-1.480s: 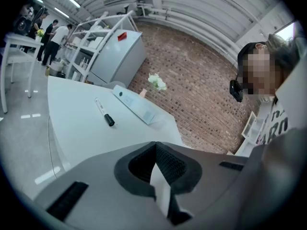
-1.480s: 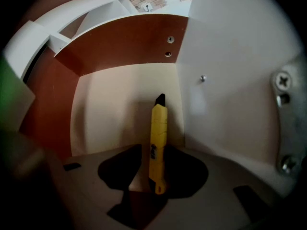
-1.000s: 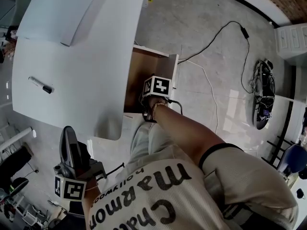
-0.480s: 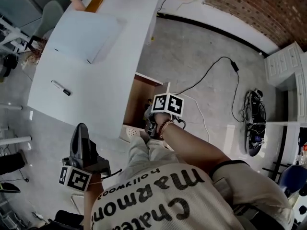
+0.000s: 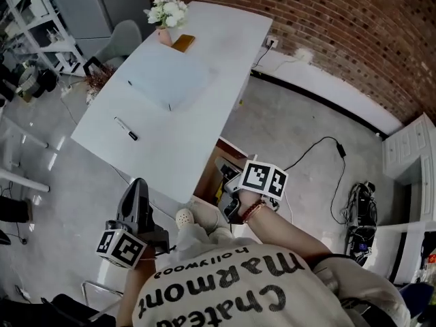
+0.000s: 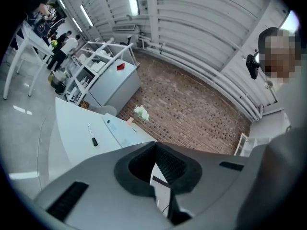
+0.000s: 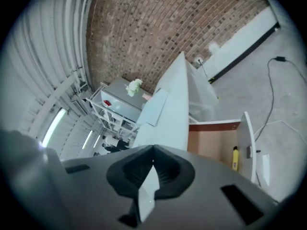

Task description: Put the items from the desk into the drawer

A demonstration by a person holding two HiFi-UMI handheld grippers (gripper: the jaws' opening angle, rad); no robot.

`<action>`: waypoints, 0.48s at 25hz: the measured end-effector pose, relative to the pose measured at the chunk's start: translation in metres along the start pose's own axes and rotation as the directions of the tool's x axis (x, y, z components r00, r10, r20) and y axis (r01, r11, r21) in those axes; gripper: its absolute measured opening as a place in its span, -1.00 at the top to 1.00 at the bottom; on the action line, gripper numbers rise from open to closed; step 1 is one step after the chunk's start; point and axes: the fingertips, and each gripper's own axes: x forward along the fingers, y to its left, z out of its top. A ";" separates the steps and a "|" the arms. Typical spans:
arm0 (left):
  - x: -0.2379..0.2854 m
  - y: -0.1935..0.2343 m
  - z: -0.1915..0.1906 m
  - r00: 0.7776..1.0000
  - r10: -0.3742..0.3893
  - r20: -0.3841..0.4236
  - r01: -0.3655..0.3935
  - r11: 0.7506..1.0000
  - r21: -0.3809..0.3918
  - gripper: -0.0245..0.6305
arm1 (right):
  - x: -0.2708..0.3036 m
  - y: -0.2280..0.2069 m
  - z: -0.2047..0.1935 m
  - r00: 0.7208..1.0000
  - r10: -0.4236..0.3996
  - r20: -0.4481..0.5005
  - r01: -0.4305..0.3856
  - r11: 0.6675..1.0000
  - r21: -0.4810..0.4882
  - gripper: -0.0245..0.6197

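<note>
Long white bench [image 5: 204,46] carries a black marker pen [image 5: 127,129]; jaws of your left gripper [image 6: 154,145] sit clenched, empty (right gripper [image 7: 153,150]: jaws just closed, nothing btw them).

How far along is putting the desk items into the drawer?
Done: a yellow stick-shaped item sits in the open wooden drawer. In hand: nothing; the jaws of the right gripper have just closed empty, and the left gripper is shut, empty. Left on the white desk: a black marker pen, a flat white pad, a small orange-brown slab.
</note>
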 end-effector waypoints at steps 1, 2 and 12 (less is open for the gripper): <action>-0.002 0.004 0.004 1.000 0.005 0.007 -0.005 1.000 -0.007 0.92 | 0.002 0.016 0.000 1.000 0.030 0.007 -0.030 0.999 -0.029 0.91; -0.004 0.008 0.008 1.000 0.007 0.014 -0.006 1.000 -0.014 0.92 | 0.004 0.031 -0.001 0.998 0.058 0.011 -0.057 0.996 -0.065 0.91; -0.001 0.062 0.068 0.995 -0.102 -0.003 0.102 0.995 -0.003 0.92 | 0.064 0.137 -0.028 0.982 0.171 0.077 -0.154 0.968 -0.198 0.91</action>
